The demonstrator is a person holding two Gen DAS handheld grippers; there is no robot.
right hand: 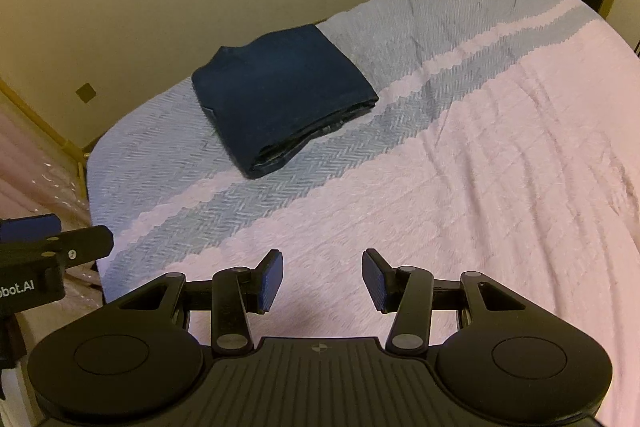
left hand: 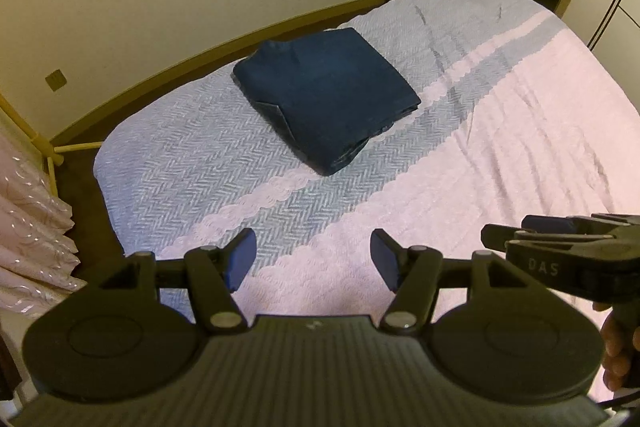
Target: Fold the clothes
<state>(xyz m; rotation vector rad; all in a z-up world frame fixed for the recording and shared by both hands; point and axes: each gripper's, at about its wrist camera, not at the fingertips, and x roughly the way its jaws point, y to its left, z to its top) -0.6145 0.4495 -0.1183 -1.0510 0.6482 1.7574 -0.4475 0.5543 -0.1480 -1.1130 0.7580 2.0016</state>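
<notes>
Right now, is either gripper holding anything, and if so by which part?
Nothing is held. The left gripper and right gripper both stand open over the bedspread, apart from the folded dark blue garment, which lies untouched on the bed.

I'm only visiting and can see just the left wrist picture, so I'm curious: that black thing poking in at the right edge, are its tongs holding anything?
Observer: No. The right wrist view shows the right tongs open, with only the bedspread beneath them.
Visitor: Is more laundry lying further right on the bed?
Observer: None shows there. The pink part just has wrinkles. The folded dark blue garment is the only clothing.
Visitor: Does my own tool appear in that picture?
Observer: Yes. The left tongs poke in at the left edge, and lettering ending in "bot.AI" shows on their side.
</notes>
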